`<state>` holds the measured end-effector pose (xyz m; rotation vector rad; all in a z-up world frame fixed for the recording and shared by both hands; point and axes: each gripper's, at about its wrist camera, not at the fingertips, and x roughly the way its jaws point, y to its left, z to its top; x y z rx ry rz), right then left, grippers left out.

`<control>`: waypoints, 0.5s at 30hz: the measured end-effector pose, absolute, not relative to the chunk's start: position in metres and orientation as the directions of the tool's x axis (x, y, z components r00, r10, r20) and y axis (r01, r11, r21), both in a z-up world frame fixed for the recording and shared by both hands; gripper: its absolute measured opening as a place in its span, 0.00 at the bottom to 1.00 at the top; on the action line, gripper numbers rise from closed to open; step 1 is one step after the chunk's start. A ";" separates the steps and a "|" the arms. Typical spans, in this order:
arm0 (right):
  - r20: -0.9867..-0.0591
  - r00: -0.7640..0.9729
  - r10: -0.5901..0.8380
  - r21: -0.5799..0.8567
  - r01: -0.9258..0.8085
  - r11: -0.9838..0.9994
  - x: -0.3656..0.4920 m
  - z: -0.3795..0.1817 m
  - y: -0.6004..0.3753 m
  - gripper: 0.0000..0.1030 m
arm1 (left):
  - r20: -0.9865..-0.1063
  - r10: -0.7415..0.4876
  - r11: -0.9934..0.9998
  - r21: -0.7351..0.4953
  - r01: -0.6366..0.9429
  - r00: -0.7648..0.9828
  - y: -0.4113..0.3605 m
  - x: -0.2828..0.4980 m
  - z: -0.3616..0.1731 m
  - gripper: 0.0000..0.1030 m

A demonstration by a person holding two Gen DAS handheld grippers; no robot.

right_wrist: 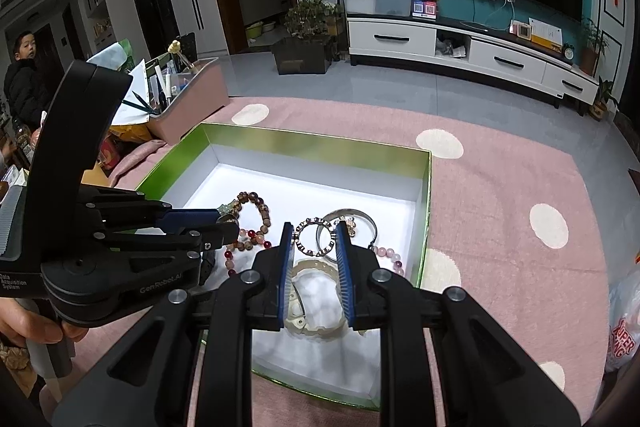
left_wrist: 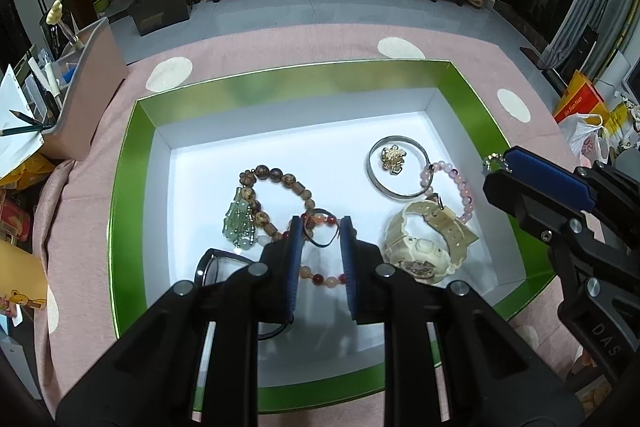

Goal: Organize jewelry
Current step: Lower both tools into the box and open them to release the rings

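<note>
The right gripper point(right_wrist: 316, 239) pinches a small ring-shaped bracelet of silver and dark links point(right_wrist: 314, 237) between its two blue-padded fingers point(right_wrist: 343, 259), the jaws closed only as far as the ring's width; in the left wrist view the same gripper point(left_wrist: 496, 165) appears at the right, over the edge of the box, with a bit of the links showing at its tip. Below and ahead of it lies the shallow rectangular box with green walls and a white floor point(right_wrist: 425, 195), resting on a pink cloth with cream dots point(right_wrist: 520, 187). The left gripper point(left_wrist: 320, 233) hangs over the near part of the box floor with its jaws parted and nothing between them, directly above a bracelet of red and orange beads point(left_wrist: 320, 279). Ahead and to its left lies a brown wooden bead bracelet with a pale green pendant point(left_wrist: 260, 203); to its right sits a cream plastic watch point(left_wrist: 424, 243), and beyond that a plain silver bangle point(left_wrist: 396, 167) circling a small gold ornament point(left_wrist: 393, 157), with a pink bead bracelet point(left_wrist: 460, 187) touching the bangle. Black-framed glasses point(left_wrist: 218, 265) lie beside its left finger.
</note>
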<state>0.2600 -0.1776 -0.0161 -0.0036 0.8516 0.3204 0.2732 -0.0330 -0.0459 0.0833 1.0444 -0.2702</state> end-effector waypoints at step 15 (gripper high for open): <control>-0.774 0.571 0.273 0.129 -0.279 0.952 0.268 -0.029 -0.171 0.20 | -0.884 -0.155 0.967 -0.043 0.252 0.441 -0.032 0.280 -0.057 0.18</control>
